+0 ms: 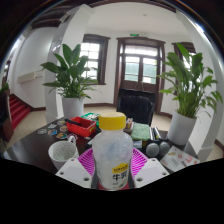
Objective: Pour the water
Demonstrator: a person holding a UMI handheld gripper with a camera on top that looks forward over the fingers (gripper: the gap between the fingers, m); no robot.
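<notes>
A translucent white plastic bottle (112, 155) with a yellow cap (113, 121) and a printed label stands upright between my gripper's (112, 165) two fingers. The magenta pads (89, 160) press against both of its sides, so the gripper is shut on it. A white mug (62, 153) with a handle stands on the dark table (35, 145), just left of the fingers and a little ahead. The bottle hides what lies directly beyond the fingers.
A red box (80, 126) and small items lie on the table behind the mug. More clutter sits to the right of the bottle (160, 147). Potted plants in white pots stand at the left (72, 103) and right (183, 125). A dark chair (137, 105) faces the table.
</notes>
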